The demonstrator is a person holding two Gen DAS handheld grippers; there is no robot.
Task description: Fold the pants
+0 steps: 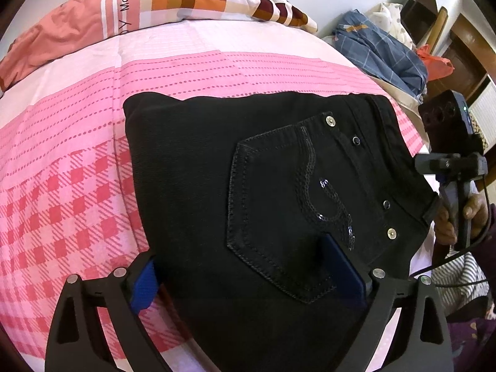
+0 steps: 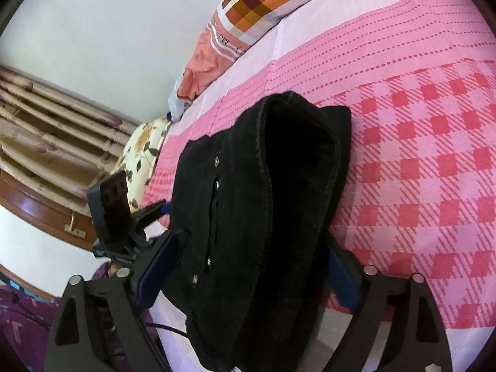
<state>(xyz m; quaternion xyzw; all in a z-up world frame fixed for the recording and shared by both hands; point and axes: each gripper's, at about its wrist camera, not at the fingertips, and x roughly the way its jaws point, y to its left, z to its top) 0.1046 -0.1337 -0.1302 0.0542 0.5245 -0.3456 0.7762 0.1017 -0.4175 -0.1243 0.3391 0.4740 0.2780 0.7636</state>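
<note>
Now the folded black pants [image 1: 248,186] lie on the pink bed [image 1: 62,186]. Both the left claw [image 1: 248,276] and the right claw [image 2: 248,279] stand wide open around the cloth, the right one at three o'clock.

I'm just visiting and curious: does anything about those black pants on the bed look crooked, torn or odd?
Nothing looks damaged. The black pants lie folded on the pink bedsheet, pocket side up. Only oddity: in the right wrist view the folded edge bulges up in a thick hump rather than lying flat.
</note>
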